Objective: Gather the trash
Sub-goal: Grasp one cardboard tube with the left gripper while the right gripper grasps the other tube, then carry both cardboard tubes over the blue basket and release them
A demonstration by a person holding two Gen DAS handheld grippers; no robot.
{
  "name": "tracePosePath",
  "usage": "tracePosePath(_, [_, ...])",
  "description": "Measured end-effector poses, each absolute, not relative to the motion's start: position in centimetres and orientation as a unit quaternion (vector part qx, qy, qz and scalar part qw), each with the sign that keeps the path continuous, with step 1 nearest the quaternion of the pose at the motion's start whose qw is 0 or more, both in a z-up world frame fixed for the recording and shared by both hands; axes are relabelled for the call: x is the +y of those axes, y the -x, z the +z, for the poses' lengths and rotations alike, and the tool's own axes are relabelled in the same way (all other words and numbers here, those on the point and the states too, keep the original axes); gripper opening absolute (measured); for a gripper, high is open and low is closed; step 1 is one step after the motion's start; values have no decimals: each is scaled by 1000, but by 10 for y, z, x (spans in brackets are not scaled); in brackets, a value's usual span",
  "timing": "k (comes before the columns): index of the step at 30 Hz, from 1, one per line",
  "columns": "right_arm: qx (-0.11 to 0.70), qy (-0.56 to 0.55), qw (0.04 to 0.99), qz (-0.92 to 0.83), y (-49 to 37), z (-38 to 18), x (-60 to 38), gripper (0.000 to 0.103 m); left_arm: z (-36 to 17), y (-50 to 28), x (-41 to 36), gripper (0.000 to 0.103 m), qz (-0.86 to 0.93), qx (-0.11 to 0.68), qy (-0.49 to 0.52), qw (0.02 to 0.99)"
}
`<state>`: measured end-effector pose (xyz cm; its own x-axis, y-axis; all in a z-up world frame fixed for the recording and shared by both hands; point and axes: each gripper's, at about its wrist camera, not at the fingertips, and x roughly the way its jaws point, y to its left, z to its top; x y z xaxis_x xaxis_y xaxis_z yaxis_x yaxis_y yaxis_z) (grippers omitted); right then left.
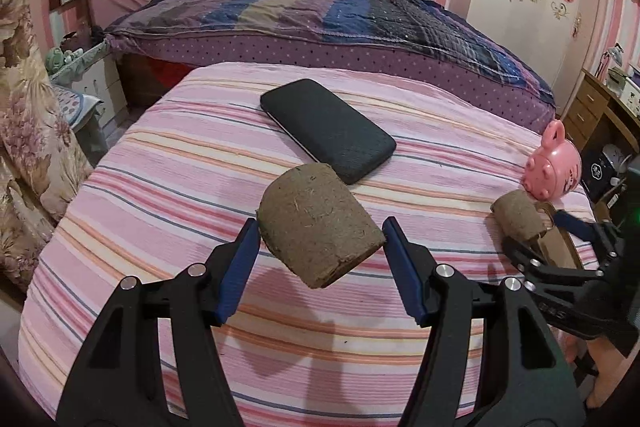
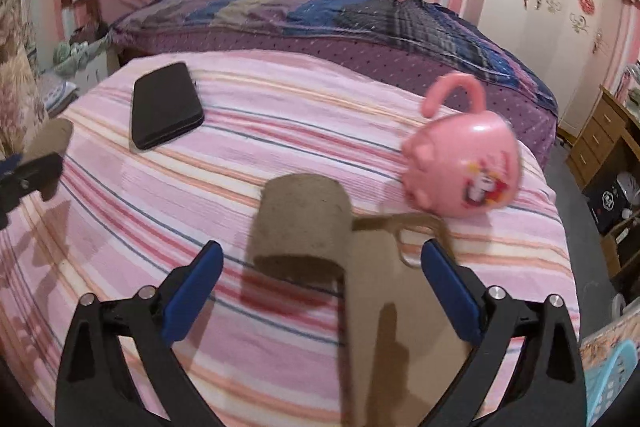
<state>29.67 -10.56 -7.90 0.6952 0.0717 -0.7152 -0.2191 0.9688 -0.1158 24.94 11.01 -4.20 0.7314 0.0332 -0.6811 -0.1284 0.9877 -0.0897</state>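
Cardboard tube (image 1: pixel 320 223) is being clamped by the left gripper (image 1: pixel 320 239); right gripper (image 2: pixel 322 267) is hanging spread apart around another tube (image 2: pixel 302 223) above the table (image 1: pixel 160 227).

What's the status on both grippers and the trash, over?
Left gripper closed on a cardboard tube, lifted. Right gripper open around a second tube and brown paper bag. Black phone and pink toy nearby, not blocking.

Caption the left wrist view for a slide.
Left claw gripping a cardboard roll above the striped bedspread, black power bank behind.
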Motion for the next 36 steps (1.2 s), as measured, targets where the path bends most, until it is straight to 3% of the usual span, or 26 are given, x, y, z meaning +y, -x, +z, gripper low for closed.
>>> tracePosePath(5, [399,104,907,89,-303,-87,-99,53,-34,-243,107,62,42,354,61,932])
tracePosePath(8, [383,93,915,93,-296,-82,-104,47,-28,-238,103,62,41,347,56,935])
tracePosePath(28, [327,61,943,9,-157,-25,-236,46,-24,-188,18,62,-24,330,18,944])
tracePosePath(36, [312,38,949,-9,-141,-20,-290,46,-32,-166,-17,62,-26,341,24,940])
